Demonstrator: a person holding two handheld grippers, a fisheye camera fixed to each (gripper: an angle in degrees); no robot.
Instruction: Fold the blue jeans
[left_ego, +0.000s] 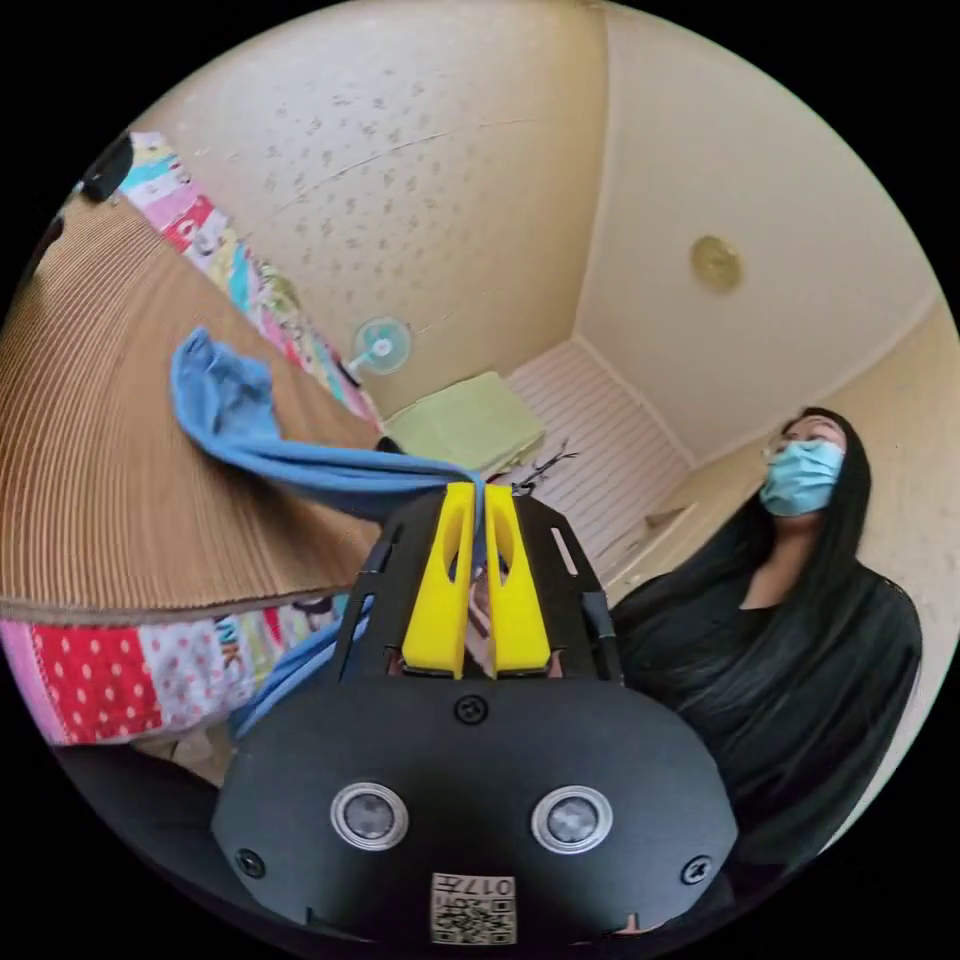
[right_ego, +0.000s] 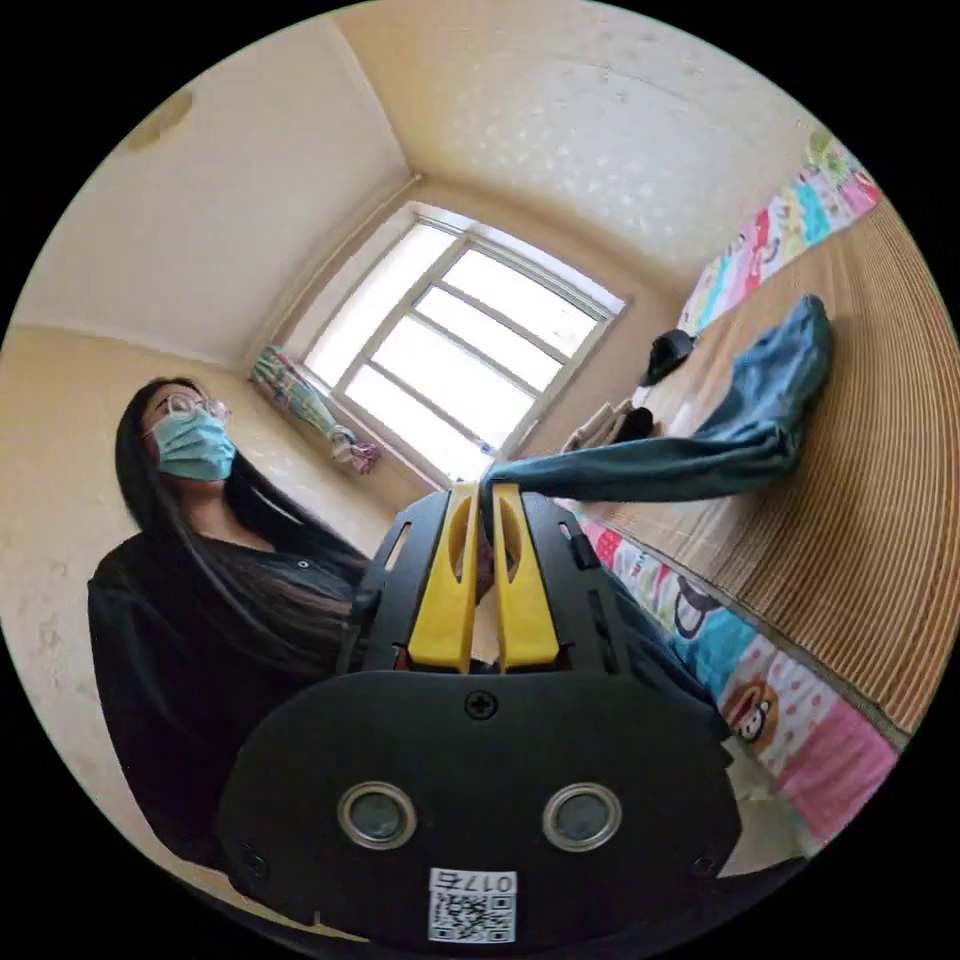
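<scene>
In the left gripper view, a ribbed straw mat (left_ego: 110, 470) spreads from nine o'clock toward the centre, laid over a patterned quilt (left_ego: 110, 680) whose edge shows at eight o'clock. On the mat lies the far end of the blue jeans (left_ego: 225, 400), at ten o'clock from the centre; from there the denim runs in a taut band across to the left gripper (left_ego: 478, 500), whose yellow jaws stand nearly together with the cloth pinched between their tips. More denim hangs below the mat edge at seven o'clock. A small fan (left_ego: 380, 345) stands by the wall at eleven o'clock, a green folded cloth (left_ego: 470, 425) just right of it, and a person in dark clothes (left_ego: 780, 640) fills the three to four o'clock side.

In the right gripper view, the person (right_ego: 200, 600) sits at nine o'clock and a window (right_ego: 460, 340) at twelve. The right gripper (right_ego: 483, 500) at centre has its jaws narrowed on another end of the jeans (right_ego: 700, 455), which stretch toward two o'clock and end on the mat (right_ego: 860, 500). The quilt (right_ego: 780, 700) borders it at four o'clock.
</scene>
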